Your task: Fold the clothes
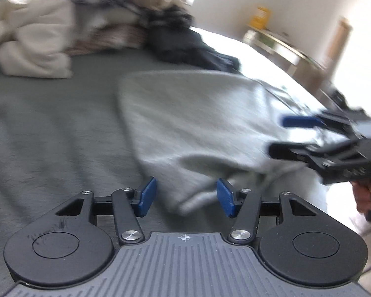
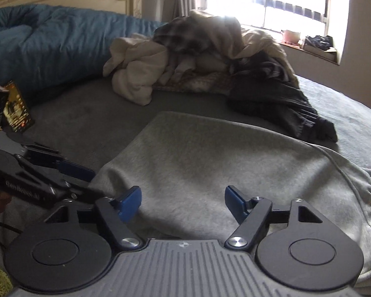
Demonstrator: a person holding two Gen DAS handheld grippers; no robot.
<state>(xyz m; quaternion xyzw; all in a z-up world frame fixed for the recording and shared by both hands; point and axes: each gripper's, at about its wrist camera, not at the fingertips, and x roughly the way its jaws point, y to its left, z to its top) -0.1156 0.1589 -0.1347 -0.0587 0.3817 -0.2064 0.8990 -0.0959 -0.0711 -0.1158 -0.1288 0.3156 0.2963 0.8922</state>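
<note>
Left wrist view first: my left gripper sits at the bottom centre of the frame with its blue pads spread apart, and a rounded corner of the grey sweatshirt pokes in between them without being pinched. That corner is the nearest cloth to either tool, so I judge the left hand the better placed for the next grab. From there the sweatshirt runs away and to the right across the dark grey bedspread, its long axis slanting toward the upper right of the frame. At the right edge my right gripper comes in sideways over the garment, jaws parted, nothing between them. In the right wrist view the same right gripper hangs released above the middle of the sweatshirt, which fills the centre and spills toward the lower right, where a drawstring trails along it. My left gripper shows at the left edge, at the garment's near left corner. Farther back, in the upper middle, lies a heap of unfolded clothes, with a dark garment spilling toward the right. A blue duvet fills the upper left. Motion blur softens the left view, so finer folds I cannot make out.
</note>
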